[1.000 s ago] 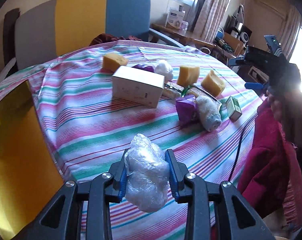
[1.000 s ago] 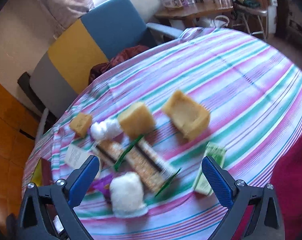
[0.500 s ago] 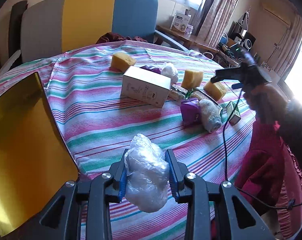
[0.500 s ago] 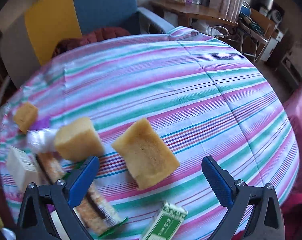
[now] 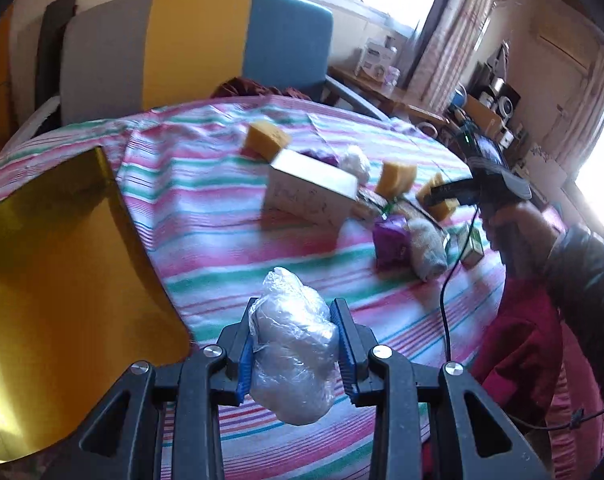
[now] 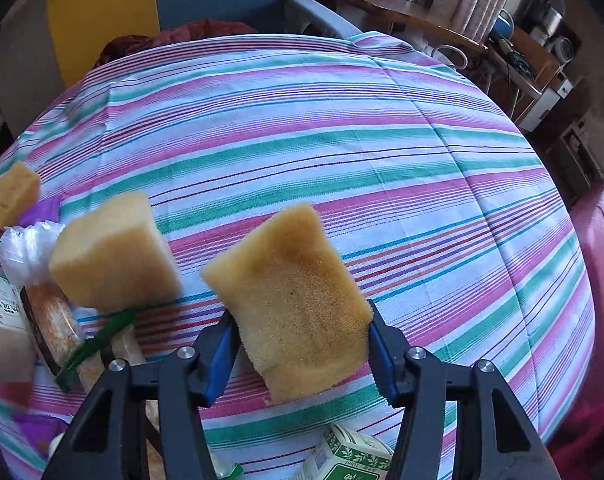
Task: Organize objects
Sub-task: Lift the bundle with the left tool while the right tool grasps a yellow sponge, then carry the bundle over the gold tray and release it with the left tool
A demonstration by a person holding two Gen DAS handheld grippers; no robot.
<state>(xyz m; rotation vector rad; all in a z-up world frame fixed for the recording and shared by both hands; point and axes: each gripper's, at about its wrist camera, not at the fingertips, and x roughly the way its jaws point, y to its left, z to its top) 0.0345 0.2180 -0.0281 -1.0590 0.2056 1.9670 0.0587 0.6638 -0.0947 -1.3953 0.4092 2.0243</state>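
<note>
My left gripper [image 5: 293, 346] is shut on a clear plastic-wrapped white bundle [image 5: 291, 344], held above the striped tablecloth [image 5: 221, 240] near the table's front edge. My right gripper [image 6: 299, 344] has closed on a yellow sponge [image 6: 293, 292]; its blue pads [image 6: 221, 350] press both sides. The same sponge [image 5: 442, 200] and right gripper [image 5: 442, 194] show at the right in the left wrist view. Two more yellow sponges [image 6: 113, 256] [image 6: 13, 194] lie to the left.
A white box [image 5: 310, 192], a purple packet [image 5: 390, 236], a white roll [image 5: 428, 252], a green carton [image 6: 350, 456] and a long snack pack [image 6: 61, 328] crowd the table. A yellow board [image 5: 61, 280] stands at left. A striped chair [image 5: 197, 48] is behind.
My right gripper has moved down onto the yellow sponge and shut on it. My left gripper still holds the wrapped bundle and has drifted a little left.
</note>
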